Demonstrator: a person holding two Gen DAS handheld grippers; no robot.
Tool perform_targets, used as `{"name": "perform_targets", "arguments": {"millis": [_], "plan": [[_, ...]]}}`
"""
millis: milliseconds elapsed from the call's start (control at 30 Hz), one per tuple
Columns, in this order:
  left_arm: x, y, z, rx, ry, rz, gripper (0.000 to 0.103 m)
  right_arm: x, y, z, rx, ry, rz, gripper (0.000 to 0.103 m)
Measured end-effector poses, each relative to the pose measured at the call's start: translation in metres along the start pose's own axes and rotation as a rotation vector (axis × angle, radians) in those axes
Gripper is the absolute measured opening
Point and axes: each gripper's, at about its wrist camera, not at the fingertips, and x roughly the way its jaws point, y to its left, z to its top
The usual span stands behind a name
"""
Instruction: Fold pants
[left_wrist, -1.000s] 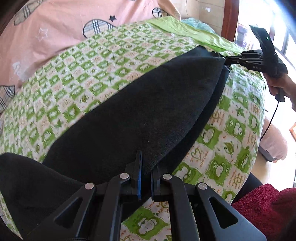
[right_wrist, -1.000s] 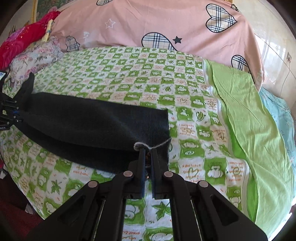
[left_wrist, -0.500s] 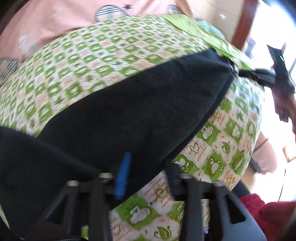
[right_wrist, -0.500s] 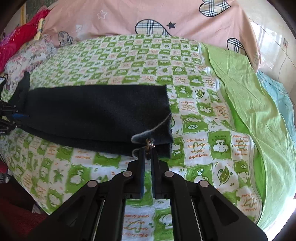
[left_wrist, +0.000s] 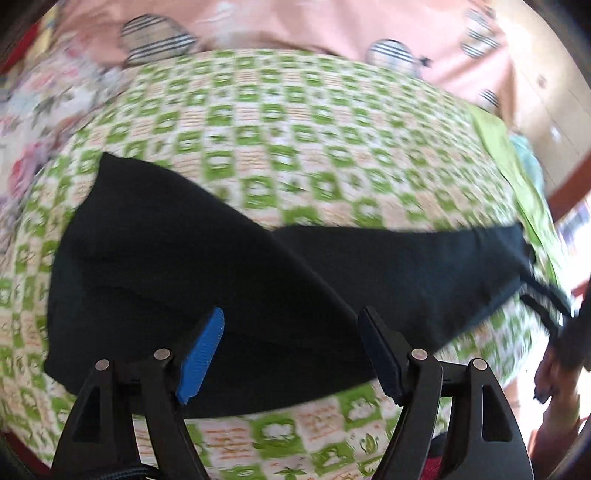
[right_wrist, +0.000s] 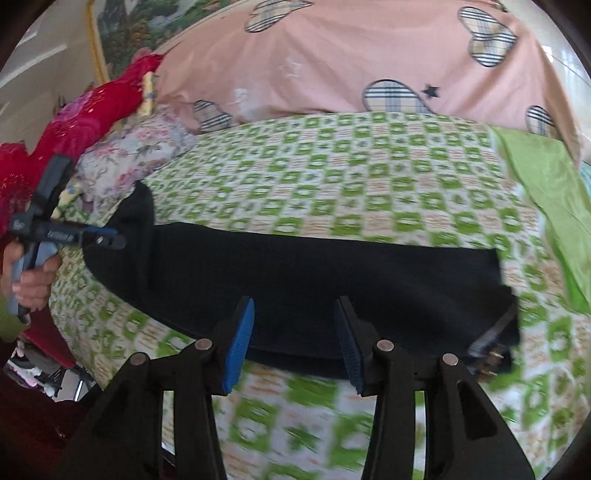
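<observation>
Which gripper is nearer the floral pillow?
Left. The left gripper hangs at the pants' end beside the floral pillow; the right gripper is further along the pants' near edge. Both jaws have just been opening, nothing pinched.

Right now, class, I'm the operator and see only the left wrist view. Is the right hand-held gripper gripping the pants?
Observer: No. The right hand-held gripper is open. Its jaws have just been opening, and nothing is pinched between them.
Operator: How does that end of the pants lie?
Observer: The pants lie flat on the checked bedspread, with a straight end edge.
Operator: Is anything sticking out there?
Observer: A small brass-coloured fitting shows at the near corner of that end.
</observation>
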Motion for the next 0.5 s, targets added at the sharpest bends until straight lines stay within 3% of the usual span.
{"name": "perform_targets", "arguments": {"millis": [267, 367, 500], "plan": [[0.016, 0.031, 0.056, -0.163, 0.122, 0.108, 0.078, 0.054, 0.074, 0.014, -0.053, 0.037, 0.179, 0.047], [0.032, 0.033, 0.074, -0.183, 0.184, 0.168, 0.079, 0.075, 0.098, 0.02, -0.088, 0.063, 0.227, 0.058], [0.053, 0.035, 0.092, -0.21, 0.251, 0.221, 0.079, 0.101, 0.124, 0.024, -0.138, 0.099, 0.279, 0.061]]}}
